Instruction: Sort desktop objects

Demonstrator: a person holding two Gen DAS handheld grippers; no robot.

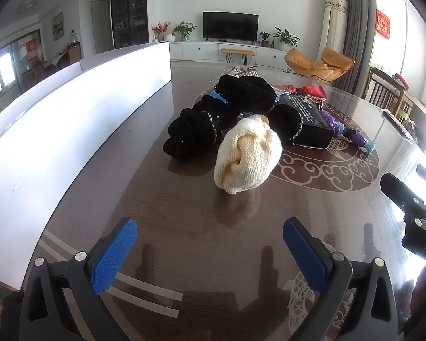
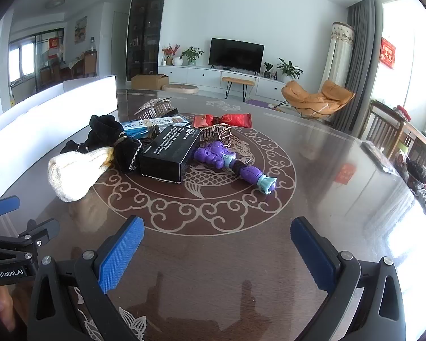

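A pile of objects lies in the middle of the brown table: a cream knitted cloth, black velvet scrunchies, a black box, a purple toy, red snack packets, hair claws and a blue packet. My left gripper is open and empty, short of the cream cloth. My right gripper is open and empty, short of the purple toy.
A long white box runs along the table's left side. The right gripper's body shows at the left view's right edge. Wooden chairs stand past the table's right edge.
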